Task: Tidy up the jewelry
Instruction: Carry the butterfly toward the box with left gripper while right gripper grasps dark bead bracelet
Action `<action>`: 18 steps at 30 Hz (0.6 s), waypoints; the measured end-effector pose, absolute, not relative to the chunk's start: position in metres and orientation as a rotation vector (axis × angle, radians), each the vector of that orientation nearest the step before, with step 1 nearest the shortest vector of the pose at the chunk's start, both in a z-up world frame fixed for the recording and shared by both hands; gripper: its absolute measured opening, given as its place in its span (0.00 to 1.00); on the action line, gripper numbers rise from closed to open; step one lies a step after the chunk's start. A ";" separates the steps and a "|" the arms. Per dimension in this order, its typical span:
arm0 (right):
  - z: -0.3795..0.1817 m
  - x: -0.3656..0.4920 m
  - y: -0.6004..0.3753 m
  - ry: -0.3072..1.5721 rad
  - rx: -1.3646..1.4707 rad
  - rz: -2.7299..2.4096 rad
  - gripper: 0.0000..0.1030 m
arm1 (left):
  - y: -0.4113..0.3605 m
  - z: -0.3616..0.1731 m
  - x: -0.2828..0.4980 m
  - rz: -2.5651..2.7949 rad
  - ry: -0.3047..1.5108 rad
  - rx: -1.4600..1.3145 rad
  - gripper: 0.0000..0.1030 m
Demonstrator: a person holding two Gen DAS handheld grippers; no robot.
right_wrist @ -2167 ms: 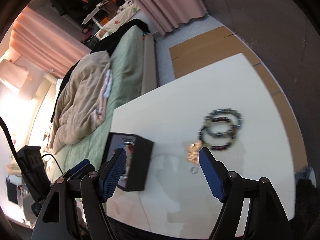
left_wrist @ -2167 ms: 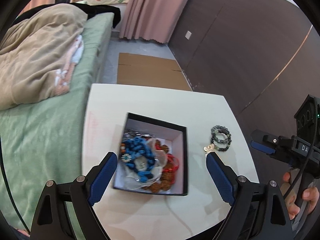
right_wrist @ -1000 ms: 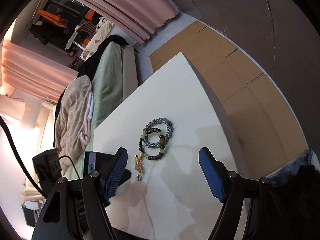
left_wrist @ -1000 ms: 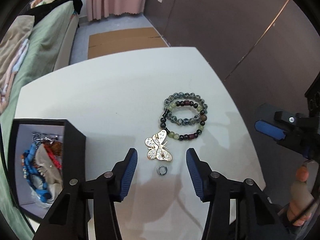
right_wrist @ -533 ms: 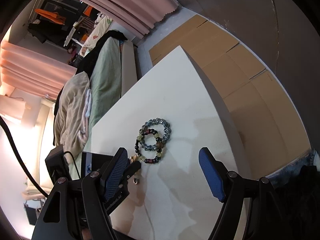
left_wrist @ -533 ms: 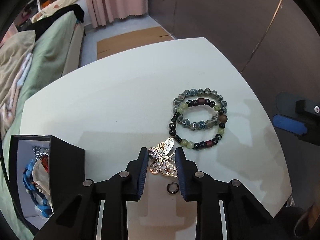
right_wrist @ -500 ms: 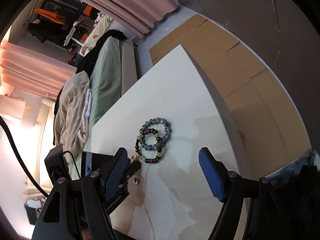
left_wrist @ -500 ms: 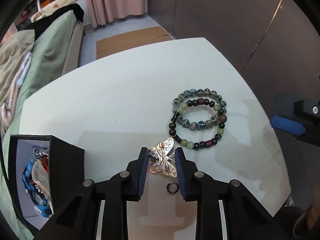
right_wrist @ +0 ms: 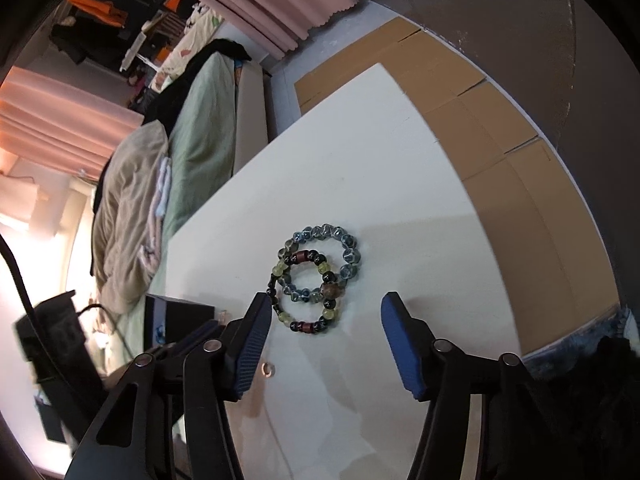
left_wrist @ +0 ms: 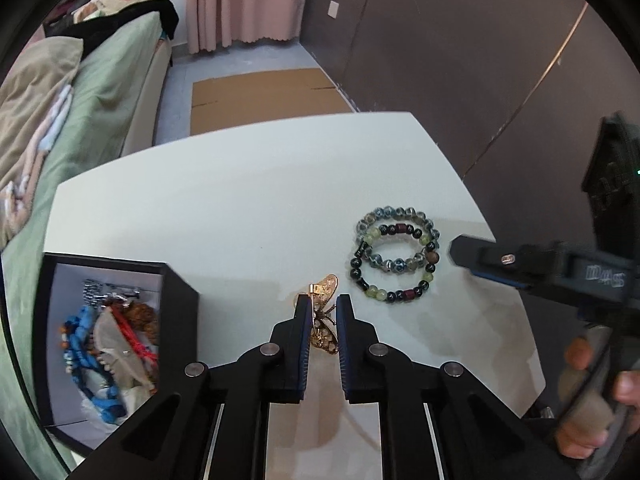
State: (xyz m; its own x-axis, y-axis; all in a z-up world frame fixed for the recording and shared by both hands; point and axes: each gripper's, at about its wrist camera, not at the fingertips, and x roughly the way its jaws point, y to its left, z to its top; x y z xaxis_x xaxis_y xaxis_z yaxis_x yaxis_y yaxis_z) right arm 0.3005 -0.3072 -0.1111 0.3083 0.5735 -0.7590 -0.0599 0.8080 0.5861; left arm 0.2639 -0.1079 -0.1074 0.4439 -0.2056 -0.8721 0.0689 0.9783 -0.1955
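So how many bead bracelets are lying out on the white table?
2. The grey-blue bracelet lies farther back, and the dark mixed-bead bracelet overlaps its near side. More beads sit tangled inside the black box, hard to count.

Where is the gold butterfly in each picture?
Left wrist view: the butterfly is low in the middle, pinched in the left gripper.
Right wrist view: only a tiny gold bit shows at the lower left, above the dark finger by the box.
Shared landmark: the bracelets on the table.
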 end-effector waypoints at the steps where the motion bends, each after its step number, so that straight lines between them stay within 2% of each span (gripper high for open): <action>1: -0.113 0.302 -0.304 1.200 0.494 0.436 0.50 | -0.107 -0.106 0.263 -0.171 1.095 -0.141 0.12; 3: -0.116 0.305 -0.301 1.214 0.477 0.421 0.43 | -0.103 -0.098 0.262 -0.168 1.081 -0.141 0.12; 7: -0.118 0.311 -0.293 1.222 0.429 0.387 0.38 | -0.091 -0.082 0.258 -0.149 1.043 -0.144 0.12; 8: -0.118 0.312 -0.293 1.220 0.426 0.379 0.28 | -0.088 -0.079 0.257 -0.140 1.034 -0.149 0.12; 9: -0.121 0.313 -0.292 1.235 0.429 0.375 0.11 | -0.084 -0.077 0.256 -0.136 1.027 -0.155 0.12; 12: -0.125 0.311 -0.294 1.262 0.460 0.368 0.11 | -0.074 -0.070 0.252 -0.126 1.011 -0.171 0.12; 18: -0.097 0.296 -0.291 1.175 0.484 0.411 0.11 | -0.060 -0.058 0.245 -0.125 0.985 -0.192 0.12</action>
State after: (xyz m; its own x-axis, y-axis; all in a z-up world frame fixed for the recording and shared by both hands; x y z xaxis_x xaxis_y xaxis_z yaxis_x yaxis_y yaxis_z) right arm 0.2962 -0.2913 -0.0968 0.3334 0.5441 -0.7699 -0.0547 0.8264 0.5603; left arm 0.2445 -0.0595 -0.0578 0.5480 -0.1918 -0.8142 0.0180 0.9758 -0.2178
